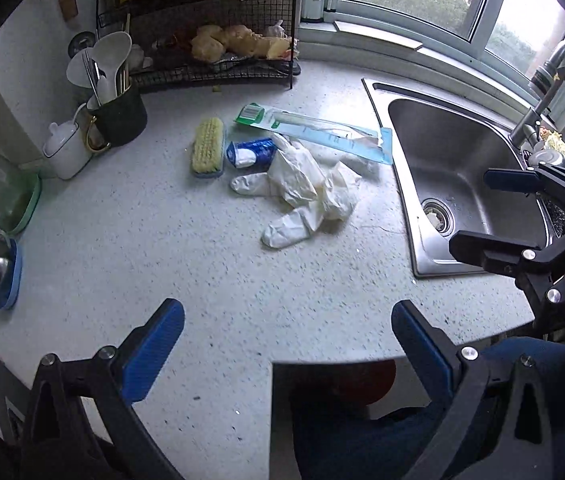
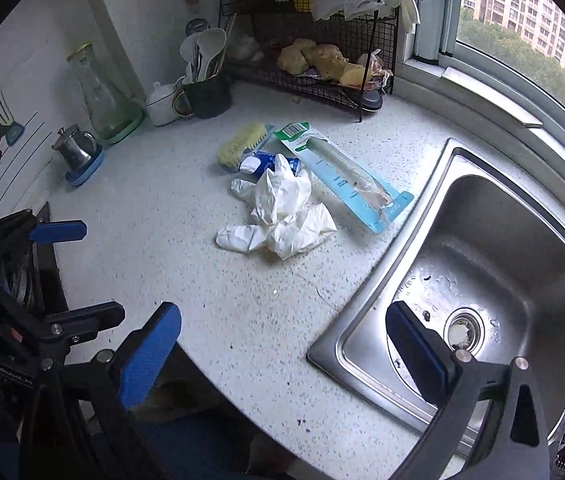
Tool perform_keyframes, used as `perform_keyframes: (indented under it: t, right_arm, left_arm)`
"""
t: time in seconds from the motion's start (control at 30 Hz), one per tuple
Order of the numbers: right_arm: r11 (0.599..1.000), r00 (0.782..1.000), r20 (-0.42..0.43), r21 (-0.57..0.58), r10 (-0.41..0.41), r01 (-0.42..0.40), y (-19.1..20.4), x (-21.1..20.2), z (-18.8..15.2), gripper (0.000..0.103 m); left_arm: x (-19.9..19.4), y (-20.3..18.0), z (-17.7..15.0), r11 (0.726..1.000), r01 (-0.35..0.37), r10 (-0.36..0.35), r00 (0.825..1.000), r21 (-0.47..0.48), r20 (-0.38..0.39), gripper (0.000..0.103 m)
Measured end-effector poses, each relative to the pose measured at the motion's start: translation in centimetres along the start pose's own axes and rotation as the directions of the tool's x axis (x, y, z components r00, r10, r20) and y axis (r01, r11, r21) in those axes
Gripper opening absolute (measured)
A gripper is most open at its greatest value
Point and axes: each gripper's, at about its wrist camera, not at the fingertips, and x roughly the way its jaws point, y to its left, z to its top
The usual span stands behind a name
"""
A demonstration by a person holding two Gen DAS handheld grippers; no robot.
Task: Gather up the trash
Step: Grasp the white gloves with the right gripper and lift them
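Start of pickup: left claw (image 1: 288, 344) and right claw (image 2: 282, 350) both wide open, empty, short of gloves (image 1: 306, 192) on worktop (image 1: 162, 240). Next: reach in, pinch gloves.

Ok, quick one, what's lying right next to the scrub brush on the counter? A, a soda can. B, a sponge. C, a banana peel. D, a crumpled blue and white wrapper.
D: the blue and white wrapper lies directly beside the scrub brush, between it and the pile of white gloves on the counter.
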Motion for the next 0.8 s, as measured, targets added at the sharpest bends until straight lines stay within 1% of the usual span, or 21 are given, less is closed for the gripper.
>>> perform_keyframes:
  t: [0.13,0.2,0.3,0.37,0.47,0.6,0.67,0.77,0.8]
  right_arm:
    - [1.000,0.999,-0.042,0.025,0.019,-0.018,0.1,3.2,2.5,0.102]
    - [0.999,0.998,-0.065,0.032,0.023,-0.021,0.2,4.8,3.8,0.102]
    - [0.997,0.993,-0.108,0.071,0.044,-0.036,0.0,7.2,5.1,0.102]
    - [0.995,0.989,-0.134,0.094,0.056,-0.044,-0.2,8.8,5.6,0.102]
    - [0.997,0.985,-0.172,0.069,0.030,-0.019,0.1,10.8,6.2,0.102]
    - [0.997,0.975,-0.218,0.076,0.029,-0.013,0.1,12.9,6.6,0.102]
    - [0.997,0.971,-0.239,0.078,0.028,-0.010,0.1,13.8,6.8,0.102]
    - [0.999,0.972,-0.235,0.025,-0.015,0.021,0.6,14.2,7.1,0.102]
    - [1.000,0.973,-0.231,0.010,-0.017,0.020,0.8,14.3,7.1,0.102]
  left_arm:
    - [2.2,2.6,1.4,1.000,0.004,-0.004,1.000,-0.006,-0.023,0.103]
    - [3.9,4.1,2.0,1.000,0.006,-0.007,0.998,-0.023,-0.058,0.103]
    - [5.8,5.9,2.6,0.999,0.000,-0.005,0.996,-0.051,-0.094,0.103]
    - [6.5,6.8,3.0,0.998,0.012,-0.018,0.995,-0.064,-0.099,0.103]
    - [7.5,7.8,3.6,0.997,0.019,-0.027,0.993,-0.072,-0.112,0.103]
    - [8.9,8.5,4.4,0.998,-0.003,-0.006,0.990,-0.061,-0.143,0.103]
    - [9.4,9.0,4.6,0.998,-0.001,-0.008,0.988,-0.062,-0.153,0.103]
    - [9.9,9.3,4.7,0.998,0.009,-0.019,0.987,-0.067,-0.159,0.103]
    - [10.0,9.4,4.7,0.998,0.011,-0.022,0.987,-0.068,-0.159,0.103]
